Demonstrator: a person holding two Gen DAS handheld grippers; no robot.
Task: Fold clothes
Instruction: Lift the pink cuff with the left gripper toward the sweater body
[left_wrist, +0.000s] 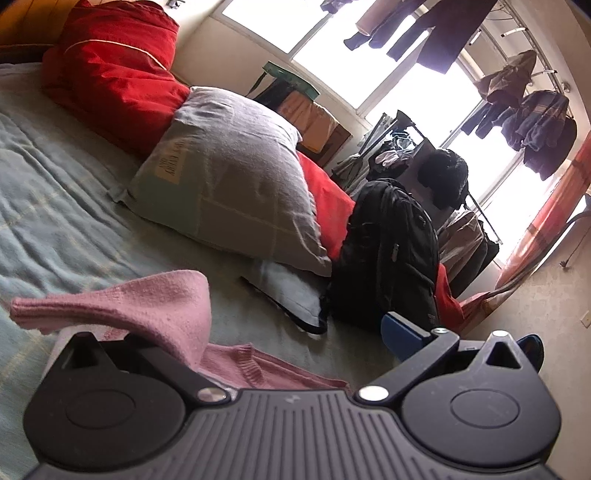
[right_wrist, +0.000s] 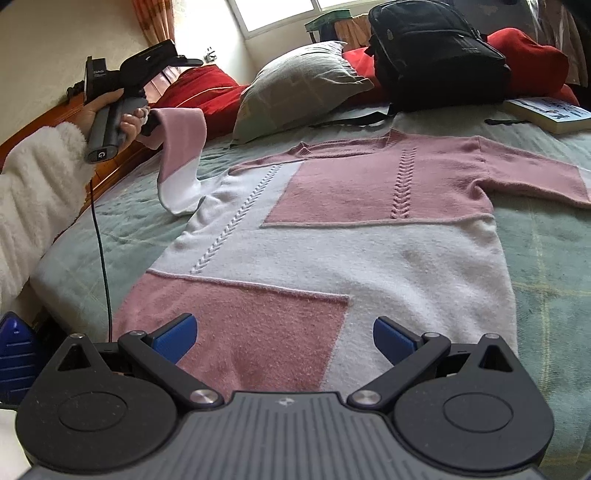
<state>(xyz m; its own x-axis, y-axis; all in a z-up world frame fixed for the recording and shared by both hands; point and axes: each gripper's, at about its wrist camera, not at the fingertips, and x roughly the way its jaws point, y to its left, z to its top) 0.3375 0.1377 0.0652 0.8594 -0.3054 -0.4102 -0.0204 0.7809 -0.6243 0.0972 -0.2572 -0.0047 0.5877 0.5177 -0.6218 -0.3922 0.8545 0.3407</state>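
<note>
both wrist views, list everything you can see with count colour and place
sweater: 1, pink and white, flat on bed, one sleeve lifted
bed cover: 1, pale green, under sweater
pillow: 1, grey, head of bed
red bedding: piled behind pillow
backpack: 1, black, beside pillow
book: 1, right of backpack
hanging clothes: several, dark, by window
left tongs: shut on sleeve, raised
right tongs: open, blue pads, over sweater hem
left hand: holds left handle, white fluffy cuff
</note>
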